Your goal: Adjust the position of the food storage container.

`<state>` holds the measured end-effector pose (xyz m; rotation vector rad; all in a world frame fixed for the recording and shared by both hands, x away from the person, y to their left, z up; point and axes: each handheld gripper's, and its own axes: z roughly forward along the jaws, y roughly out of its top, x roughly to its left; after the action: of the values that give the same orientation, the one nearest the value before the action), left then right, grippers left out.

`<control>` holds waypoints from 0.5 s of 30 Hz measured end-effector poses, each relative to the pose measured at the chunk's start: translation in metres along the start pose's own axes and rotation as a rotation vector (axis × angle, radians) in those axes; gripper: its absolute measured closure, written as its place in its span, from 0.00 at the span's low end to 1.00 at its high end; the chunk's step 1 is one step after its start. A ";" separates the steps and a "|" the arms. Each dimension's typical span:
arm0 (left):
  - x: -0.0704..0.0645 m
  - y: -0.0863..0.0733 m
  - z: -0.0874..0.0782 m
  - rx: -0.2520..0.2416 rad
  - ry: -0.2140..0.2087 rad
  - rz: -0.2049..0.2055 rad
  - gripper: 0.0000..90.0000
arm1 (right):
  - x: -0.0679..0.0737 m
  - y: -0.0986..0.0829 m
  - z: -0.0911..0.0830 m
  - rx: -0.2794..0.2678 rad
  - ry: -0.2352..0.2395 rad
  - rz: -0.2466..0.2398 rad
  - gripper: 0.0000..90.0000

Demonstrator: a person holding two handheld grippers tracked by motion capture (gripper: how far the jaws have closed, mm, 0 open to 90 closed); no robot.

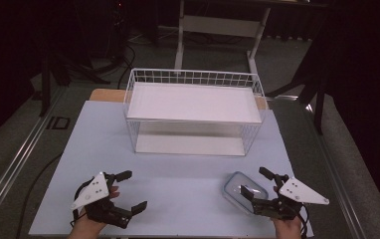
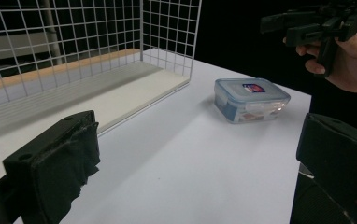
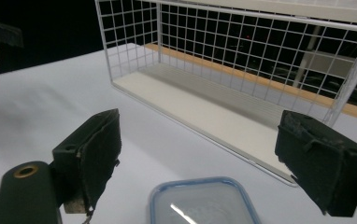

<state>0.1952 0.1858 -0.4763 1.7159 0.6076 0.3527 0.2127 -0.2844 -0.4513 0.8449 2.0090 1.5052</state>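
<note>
Here, the right gripper [image 1: 263, 188] hangs with jaws wide over a lidded box [image 1: 245, 191] near the table's [image 1: 188, 164] front edge (seemingly lined up to grasp); the left gripper [image 1: 128, 191], also wide, waits aside, before the wire rack [image 1: 194, 79].

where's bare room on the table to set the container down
Free: the white tabletop between the wire rack and both grippers, and the strip left of the rack. Crowded: near right, where the right gripper hovers over the lidded container.
</note>
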 end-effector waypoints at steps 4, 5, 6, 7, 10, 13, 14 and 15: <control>0.000 0.000 0.000 -0.003 0.006 0.001 0.00 | 0.004 0.004 -0.002 -0.021 0.040 0.004 0.17; 0.000 0.000 0.001 -0.002 0.007 0.002 0.00 | 0.007 0.007 -0.003 -0.030 0.053 0.001 0.17; -0.001 0.000 0.001 -0.002 0.004 0.000 0.00 | 0.009 0.008 -0.004 -0.041 0.060 0.006 0.17; -0.001 0.000 0.001 0.000 0.003 0.001 0.00 | 0.010 0.011 -0.004 -0.043 0.079 0.009 0.17; 0.000 0.000 0.002 0.000 0.002 0.000 0.00 | 0.013 0.018 -0.005 -0.042 0.095 0.013 0.17; 0.001 0.000 0.002 -0.003 0.004 -0.007 0.00 | 0.014 0.022 -0.006 -0.004 0.062 -0.001 0.16; 0.001 -0.001 0.002 -0.002 0.004 -0.010 0.00 | 0.014 0.022 -0.007 0.003 0.078 -0.009 0.16; 0.002 -0.001 0.003 -0.001 0.004 -0.007 0.00 | 0.012 0.021 -0.008 0.019 0.088 -0.014 0.16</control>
<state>0.1978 0.1849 -0.4779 1.7125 0.6160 0.3512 0.2025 -0.2765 -0.4295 0.7830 2.0912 1.5429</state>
